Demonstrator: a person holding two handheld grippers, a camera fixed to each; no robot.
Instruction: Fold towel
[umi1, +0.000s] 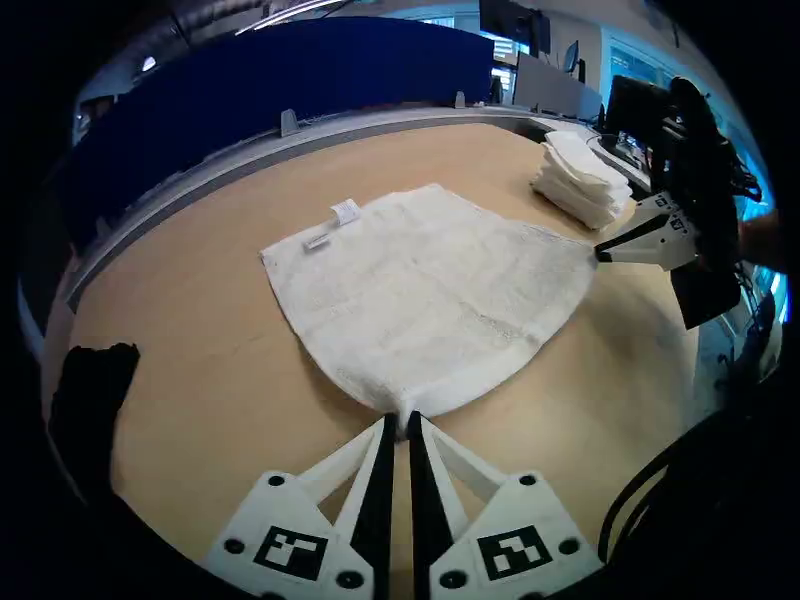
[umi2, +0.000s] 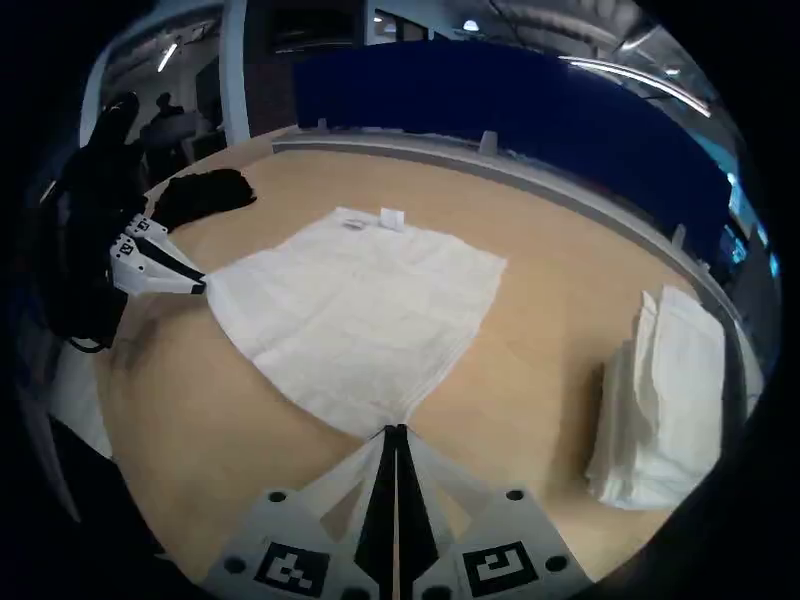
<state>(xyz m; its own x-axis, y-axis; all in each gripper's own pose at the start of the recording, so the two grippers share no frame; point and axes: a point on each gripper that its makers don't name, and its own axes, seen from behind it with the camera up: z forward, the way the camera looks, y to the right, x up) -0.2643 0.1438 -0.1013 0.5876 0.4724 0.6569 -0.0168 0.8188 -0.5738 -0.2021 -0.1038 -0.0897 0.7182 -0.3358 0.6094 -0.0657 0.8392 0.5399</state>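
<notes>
While each of the two near corners of the towel is pinched in a gripper, the rest of the cloth lies flat on the table, spreading away from both toward the far side. The left gripper has its fingers clenched on the near left corner, where the cloth bunches into a small peak at the tips. The right gripper has its fingers pressed tight together on the near right corner. The edge they hold runs from one gripper to the other. The opposite edge, which carries a small white tag, lies far, toward the blue partition. I judge that the fold depends on carrying the held edge forward over the cloth to meet that tagged edge. Neither hand is clearly nearer to it, so both would have to travel together. The towel looks close to square, and I cannot tell which way its long axis runs. The table is pale smooth wood. A stack of folded towels sits to the right, well apart from the spread one, and a black bundle lies on the left. Office desks and screens stand beyond the partition.
</notes>
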